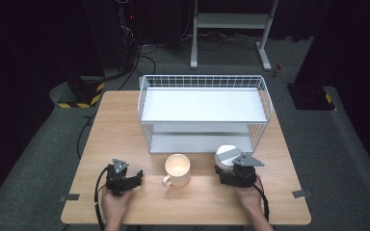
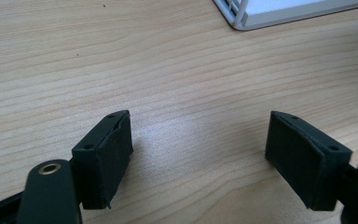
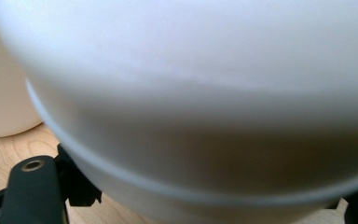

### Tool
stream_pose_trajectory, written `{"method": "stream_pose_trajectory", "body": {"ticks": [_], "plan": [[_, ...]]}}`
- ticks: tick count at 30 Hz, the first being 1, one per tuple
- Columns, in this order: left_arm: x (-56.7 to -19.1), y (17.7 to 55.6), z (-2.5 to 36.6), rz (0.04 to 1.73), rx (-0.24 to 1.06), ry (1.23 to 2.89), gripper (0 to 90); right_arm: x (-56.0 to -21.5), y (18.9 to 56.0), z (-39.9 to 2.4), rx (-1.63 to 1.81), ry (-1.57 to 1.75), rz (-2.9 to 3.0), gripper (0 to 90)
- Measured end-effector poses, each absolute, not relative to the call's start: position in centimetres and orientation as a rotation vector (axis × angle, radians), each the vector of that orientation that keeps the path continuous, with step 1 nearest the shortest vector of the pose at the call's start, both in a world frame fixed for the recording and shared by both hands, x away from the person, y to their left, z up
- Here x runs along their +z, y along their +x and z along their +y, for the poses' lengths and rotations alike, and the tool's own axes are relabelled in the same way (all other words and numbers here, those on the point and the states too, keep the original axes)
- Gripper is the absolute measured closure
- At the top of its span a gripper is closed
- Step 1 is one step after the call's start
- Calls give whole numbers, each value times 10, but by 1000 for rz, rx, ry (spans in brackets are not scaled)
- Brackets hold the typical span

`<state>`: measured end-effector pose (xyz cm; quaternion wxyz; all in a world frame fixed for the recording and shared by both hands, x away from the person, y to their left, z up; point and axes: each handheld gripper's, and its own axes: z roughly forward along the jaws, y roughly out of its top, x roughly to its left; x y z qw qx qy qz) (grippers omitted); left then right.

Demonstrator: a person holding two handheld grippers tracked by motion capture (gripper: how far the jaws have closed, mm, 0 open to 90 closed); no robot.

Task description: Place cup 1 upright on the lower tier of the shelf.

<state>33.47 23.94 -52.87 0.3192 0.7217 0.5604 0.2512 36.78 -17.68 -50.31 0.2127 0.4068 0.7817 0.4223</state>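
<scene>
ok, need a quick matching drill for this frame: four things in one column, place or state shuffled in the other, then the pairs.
Things:
1. mug
2. white bowl
3. left tongs
4. wire rack

Place or state:
A. open over bare wood, nothing between the jaws
B. at the far side of the table, with two shelves
C. between the right tongs' jaws
D. standing upright between the two hands, handle toward the person

Pairs: 1-D, 2-C, 3-A, 4-B
</scene>
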Motion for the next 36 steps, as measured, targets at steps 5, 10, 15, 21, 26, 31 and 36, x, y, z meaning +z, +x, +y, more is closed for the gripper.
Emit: {"method": "stream_pose_trajectory", "body": {"ticks": [5,10,15,21,26,31,36], "plan": [[-529,335,239,1475,660,1897,231,-500,371,-177,1176,1128,2167,187],[-529,335,239,1474,660,1897,232,-494,373,-178,1177,1115,2180,187],[-529,335,239,1476,659,1897,232,-489,378,-179,1192,1141,2172,187],[-529,335,239,1476,663,1893,232,-488,384,-178,1156,1132,2179,187],[-529,335,239,1476,662,1894,232,-484,385,-177,1174,1152,2171,187],[-529,334,239,1477,663,1894,232,-479,392,-177,1154,1142,2162,187],[-529,334,239,1477,662,1894,232,-478,398,-177,1151,1153,2159,187]]}}
